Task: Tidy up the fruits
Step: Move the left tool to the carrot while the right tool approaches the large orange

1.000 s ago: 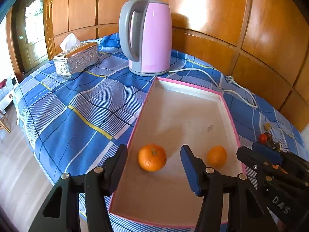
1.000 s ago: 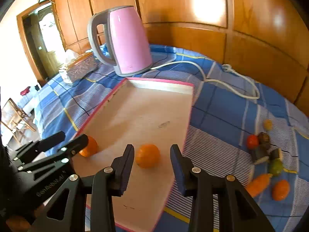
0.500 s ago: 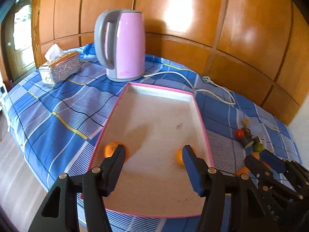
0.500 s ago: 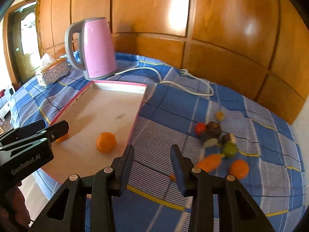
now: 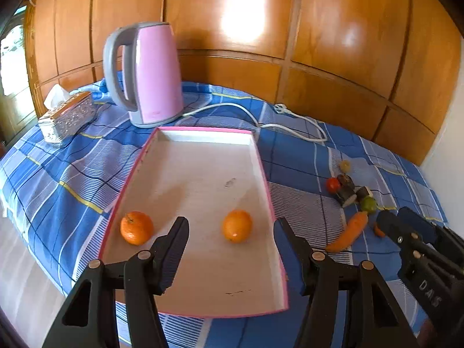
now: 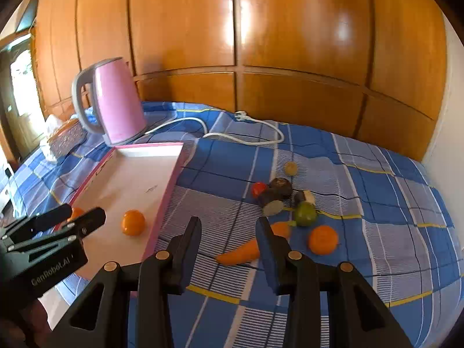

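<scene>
Progress looks partial. At far left the tissue box [image 5: 68, 116] and the pink kettle [image 5: 150, 75] stand behind the tray [image 5: 203, 136] and seem to have no part in the sorting. Inside the tray, two oranges already lie near its front end: one [image 5: 136, 227] close to the left wall, the other [image 5: 237, 225] nearer the right wall, well apart from each other. The rest of the tray floor is bare.

The left gripper [image 5: 230, 249] hangs over the tray's front end with its jaws spread and nothing between them; the second orange only shows through the gap, lying on the tray floor.

Right of the tray, on the blue checked cloth [image 6: 232, 156], the unsorted pile waits: a small yellowish fruit [image 6: 291, 168] farthest back, a red one [image 6: 259, 189], a few dark pieces [image 6: 279, 187] I cannot identify, a green fruit [image 6: 305, 214], a carrot [image 6: 240, 253] and a third orange [image 6: 322, 239].

The right gripper [image 6: 229, 232] hovers over the cloth just before the carrot, jaws parted and empty, touching nothing.

So two pieces seem placed and at least six remain outside. A fair guess is that the right gripper will take the carrot or the orange beside it next.
</scene>
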`<state>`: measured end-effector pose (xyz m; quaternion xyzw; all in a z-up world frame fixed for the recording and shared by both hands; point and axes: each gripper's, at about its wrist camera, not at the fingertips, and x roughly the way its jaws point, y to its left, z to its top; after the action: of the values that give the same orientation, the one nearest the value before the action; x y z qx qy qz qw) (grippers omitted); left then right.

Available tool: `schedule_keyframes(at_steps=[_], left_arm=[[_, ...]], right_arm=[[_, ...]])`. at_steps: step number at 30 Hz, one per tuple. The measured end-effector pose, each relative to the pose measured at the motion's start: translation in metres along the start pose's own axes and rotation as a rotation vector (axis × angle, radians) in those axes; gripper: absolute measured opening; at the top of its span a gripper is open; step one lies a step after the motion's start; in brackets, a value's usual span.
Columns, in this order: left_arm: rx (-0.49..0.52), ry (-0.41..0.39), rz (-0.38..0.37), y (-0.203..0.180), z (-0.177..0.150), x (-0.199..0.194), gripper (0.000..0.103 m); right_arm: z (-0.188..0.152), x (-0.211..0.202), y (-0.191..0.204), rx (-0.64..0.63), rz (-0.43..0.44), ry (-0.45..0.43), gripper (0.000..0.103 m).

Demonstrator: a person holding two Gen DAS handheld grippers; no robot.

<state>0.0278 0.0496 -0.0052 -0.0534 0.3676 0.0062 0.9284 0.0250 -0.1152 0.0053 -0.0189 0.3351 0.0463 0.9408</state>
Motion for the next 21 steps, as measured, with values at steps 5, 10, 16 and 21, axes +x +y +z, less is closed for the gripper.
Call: schedule_keyframes(at_steps=[5,10,16,21], left_arm=[[0.034,0.010,-0.017,-0.014,-0.001,0.002,0.061],[0.059,0.018,-0.028,-0.025,-0.002,0.004,0.061],[0.079,0.026,-0.036,-0.034,-0.003,0.005,0.061],[0.098,0.037,-0.045,-0.041,-0.004,0.008,0.061]], right_arm=[[0.000,-0.003,-0.013,0.039,-0.011,-0.009,0.039],[0.001,-0.006,-0.020,0.049,-0.019,-0.022,0.039],[0.001,-0.006,-0.025,0.057,-0.026,-0.030,0.039],[0.000,-0.004,-0.030,0.069,-0.032,-0.026,0.039]])
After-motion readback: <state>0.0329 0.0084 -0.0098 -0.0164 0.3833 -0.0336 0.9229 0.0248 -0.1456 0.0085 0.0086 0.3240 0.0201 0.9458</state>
